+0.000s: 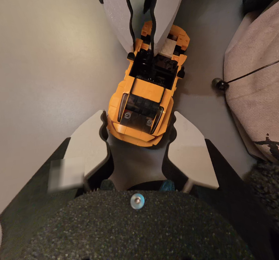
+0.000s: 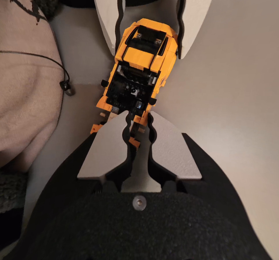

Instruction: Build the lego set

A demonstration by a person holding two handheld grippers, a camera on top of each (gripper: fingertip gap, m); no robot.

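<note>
car: your orange lego car (image 1: 148, 89) sits on the pale table (image 1: 52, 71), roof off so the black cabin is open, stretched out between your two claws

left claw: your left gripper (image 1: 139, 125) is spread wide around the car's smooth finished end, one finger on each side. the left pad (image 1: 104, 125) looks right up against the body, the other side i can't tell if it's touching

right claw: your right gripper (image 2: 138, 113) is at the opposite, unfinished end where the loose-looking orange and black bits stick out. jaws only a little apart, with a strip of that end running up between them. can't tell if it's actually pinched

off to the side: grey fabric (image 1: 253, 86) with a black cord and toggle (image 1: 219, 84), right of your left claw, well clear of the car
</note>
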